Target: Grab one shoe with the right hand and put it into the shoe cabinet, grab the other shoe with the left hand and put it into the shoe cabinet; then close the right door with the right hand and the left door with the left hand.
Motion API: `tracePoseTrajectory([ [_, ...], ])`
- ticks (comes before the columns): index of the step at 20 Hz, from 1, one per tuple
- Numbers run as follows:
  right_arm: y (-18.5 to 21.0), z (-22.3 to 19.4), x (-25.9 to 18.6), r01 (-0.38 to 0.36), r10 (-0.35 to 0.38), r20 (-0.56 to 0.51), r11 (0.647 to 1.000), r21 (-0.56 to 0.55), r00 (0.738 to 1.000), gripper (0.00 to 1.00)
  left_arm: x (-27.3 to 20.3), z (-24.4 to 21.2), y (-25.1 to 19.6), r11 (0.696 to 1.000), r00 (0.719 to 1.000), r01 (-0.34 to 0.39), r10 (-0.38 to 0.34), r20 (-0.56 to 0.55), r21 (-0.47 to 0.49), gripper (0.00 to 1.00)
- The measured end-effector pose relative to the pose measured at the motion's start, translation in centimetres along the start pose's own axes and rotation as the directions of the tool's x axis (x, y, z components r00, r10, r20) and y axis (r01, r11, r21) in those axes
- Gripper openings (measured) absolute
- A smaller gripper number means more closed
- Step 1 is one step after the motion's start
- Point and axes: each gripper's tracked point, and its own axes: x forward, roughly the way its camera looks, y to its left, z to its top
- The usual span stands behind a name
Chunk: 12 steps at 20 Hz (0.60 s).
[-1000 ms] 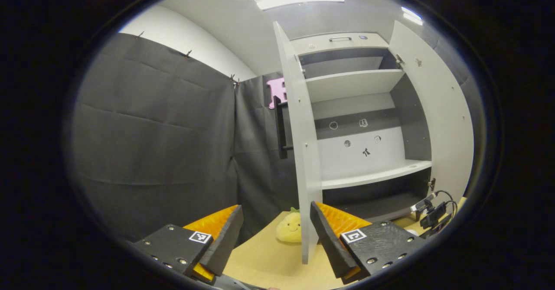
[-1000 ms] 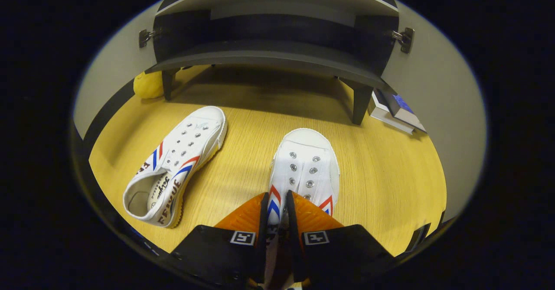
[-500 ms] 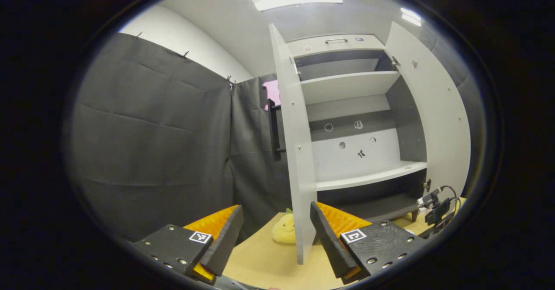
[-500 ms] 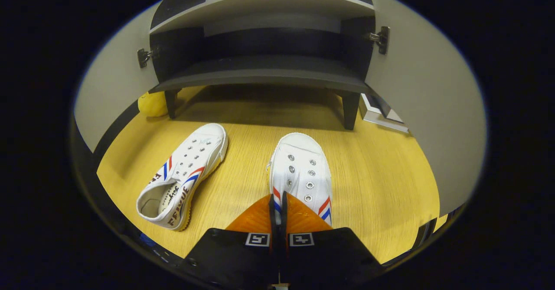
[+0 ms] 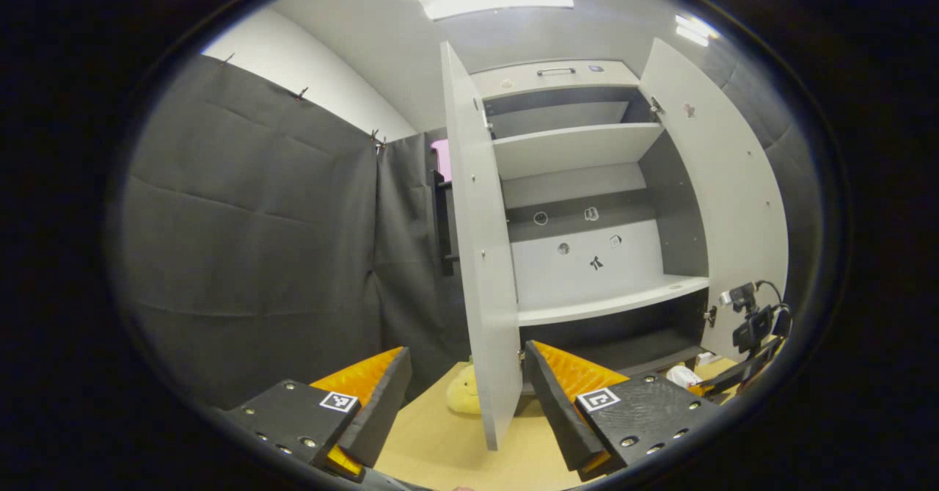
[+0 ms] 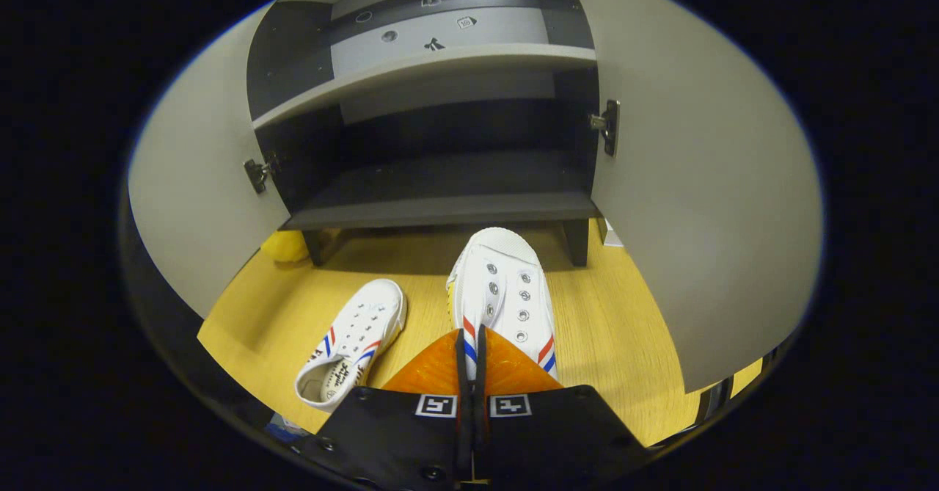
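- Now the right gripper [image 6: 469,351] has its fingers pinched on one shoe [image 6: 502,293], toe ahead toward the shoe cabinet [image 6: 440,208].
- Left gripper [image 5: 466,388] fingers spread wide, holding nothing.

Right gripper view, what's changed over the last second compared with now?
The right gripper closed fully on the nearer shoe and lifted it toward the cabinet's bottom shelf. The other shoe stayed on the floor. The left gripper stayed open and empty; both doors stayed open.
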Motion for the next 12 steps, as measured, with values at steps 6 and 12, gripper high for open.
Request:
tracePoseTrajectory([
  [6,1.3,7.3,-3.0,-0.029,0.033,0.113,0.999,-0.034,0.993,0.02,-0.2,0.3,-0.3,1.000,1.000,0.013,-0.013,0.005,-0.006,0.91],
  [12,3.7,13.6,-4.8,-0.080,0.091,0.186,0.995,-0.061,0.978,0.02,-0.1,0.2,-0.6,1.000,1.000,0.022,-0.022,0.004,-0.019,0.91],
])
